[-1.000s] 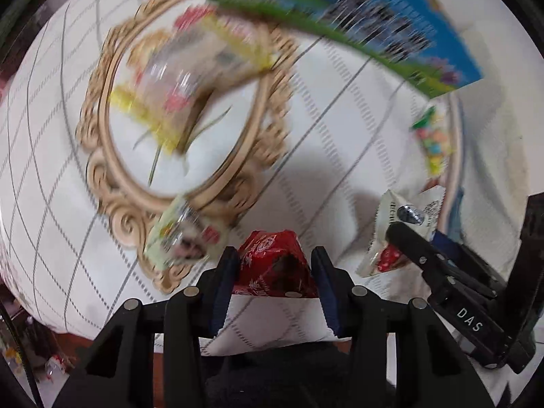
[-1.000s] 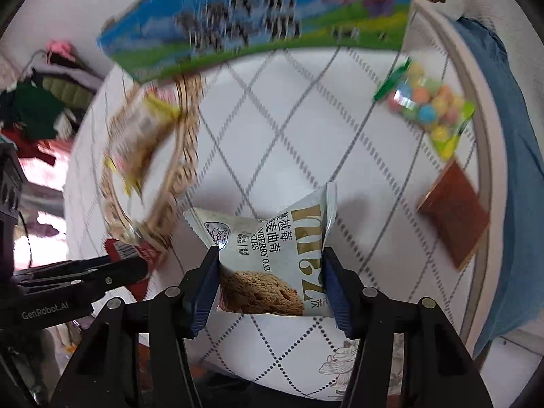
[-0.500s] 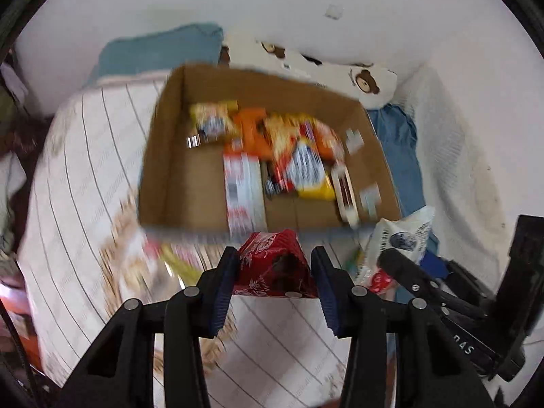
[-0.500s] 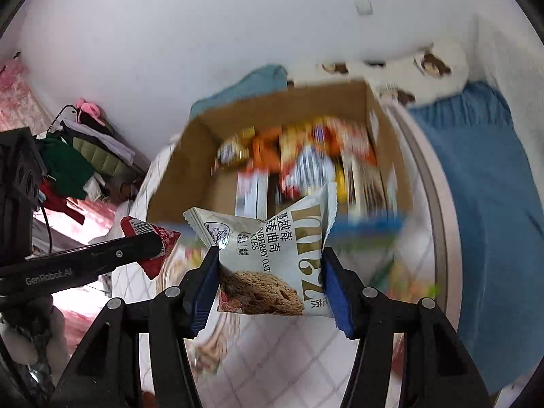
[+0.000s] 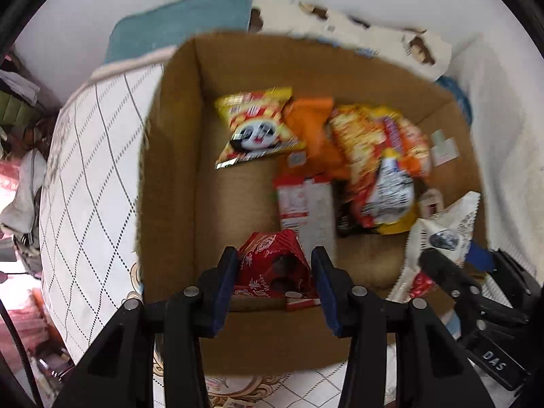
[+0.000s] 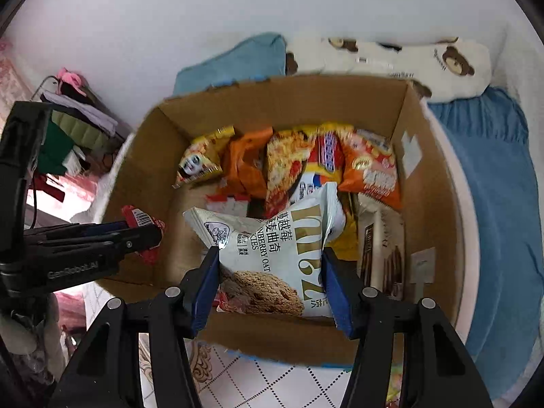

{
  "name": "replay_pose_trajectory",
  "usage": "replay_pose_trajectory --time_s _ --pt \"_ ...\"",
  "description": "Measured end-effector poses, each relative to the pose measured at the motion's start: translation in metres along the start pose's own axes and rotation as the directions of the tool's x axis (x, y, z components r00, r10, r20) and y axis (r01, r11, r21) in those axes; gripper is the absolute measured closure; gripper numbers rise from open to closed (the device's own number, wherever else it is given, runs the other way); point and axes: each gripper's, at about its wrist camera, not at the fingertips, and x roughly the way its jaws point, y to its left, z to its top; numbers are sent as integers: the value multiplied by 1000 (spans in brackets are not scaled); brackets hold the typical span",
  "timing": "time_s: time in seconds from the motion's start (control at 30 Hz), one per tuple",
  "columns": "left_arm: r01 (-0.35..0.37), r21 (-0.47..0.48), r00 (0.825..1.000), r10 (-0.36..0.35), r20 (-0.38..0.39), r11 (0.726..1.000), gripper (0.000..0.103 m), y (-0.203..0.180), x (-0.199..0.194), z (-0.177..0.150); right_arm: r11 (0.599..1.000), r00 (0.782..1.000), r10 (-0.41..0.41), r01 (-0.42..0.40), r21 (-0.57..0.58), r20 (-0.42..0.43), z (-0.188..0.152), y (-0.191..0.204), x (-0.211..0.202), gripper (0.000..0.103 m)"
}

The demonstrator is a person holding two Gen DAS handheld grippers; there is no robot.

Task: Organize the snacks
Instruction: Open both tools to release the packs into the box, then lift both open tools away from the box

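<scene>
An open cardboard box point(image 5: 170, 183) point(image 6: 431, 183) stands on the bed and holds several snack packets. My left gripper point(image 5: 274, 272) is shut on a red snack packet point(image 5: 272, 265) and holds it over the box's near left part; it shows in the right wrist view point(image 6: 142, 234) too. My right gripper point(image 6: 270, 268) is shut on a white oat cookie bag point(image 6: 272, 251), held over the box's near side. That bag also shows in the left wrist view point(image 5: 438, 234).
The box sits on a white quilted cover point(image 5: 85, 156). A teal pillow point(image 6: 234, 61) and a bear-print pillow point(image 6: 408, 64) lie behind it against the wall. A blue sheet point(image 6: 493, 187) is to the right. Clothes point(image 6: 68, 129) pile at far left.
Both grippers have moved forward and over the box with their packets still held. The box now fills both views; a second ago they looked down at the quilt and a framed tray.
</scene>
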Motion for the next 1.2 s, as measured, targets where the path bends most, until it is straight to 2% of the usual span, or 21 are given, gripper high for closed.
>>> replay_pose_trajectory --time_s 0.13,0.2,0.23,0.27,0.3,0.37,0.4,0.43,0.53,0.77,1.1,1.2 --pt "9 -23 999 -10 -38 1000 59 6 17 1 1000 998 4 -3 18 -62 -1 -4 23 41" --pt "15 -34 999 -17 -44 999 59 8 21 1 999 995 8 -4 43 -103 -1 -9 33 30" --pt "14 -41 999 -16 -46 999 59 8 21 1 999 994 8 -2 50 -113 -2 -10 36 17" --pt "17 -54 999 -20 -48 998 57 10 22 2 998 993 3 4 57 -120 -1 -11 38 11" --pt "27 -61 998 -30 -48 998 50 10 22 2 998 992 -7 15 62 -126 -1 -13 39 6" --pt "49 -69 998 -52 -47 996 40 10 20 4 997 991 -30 39 64 -127 1 -14 38 6" --pt "50 -64 998 -53 -46 997 31 8 19 4 997 991 -42 50 62 -126 1 -14 37 5" --pt "43 -50 998 -45 -45 998 23 4 17 5 997 991 -51 58 57 -124 2 -14 35 5" --pt "0 -25 1000 -1 -22 1000 10 -4 12 7 994 989 -96 101 37 -116 5 -14 31 4" --pt "2 -35 1000 -2 4 999 10 -5 -1 6 987 983 -157 160 30 -94 4 -19 19 3" --pt "-15 -31 998 17 64 999 10 -13 -16 -8 982 982 -189 189 11 -31 -9 -18 -8 3" --pt "-29 -27 994 32 104 999 10 -16 -26 -16 981 981 -195 195 4 0 -15 -16 -21 3"
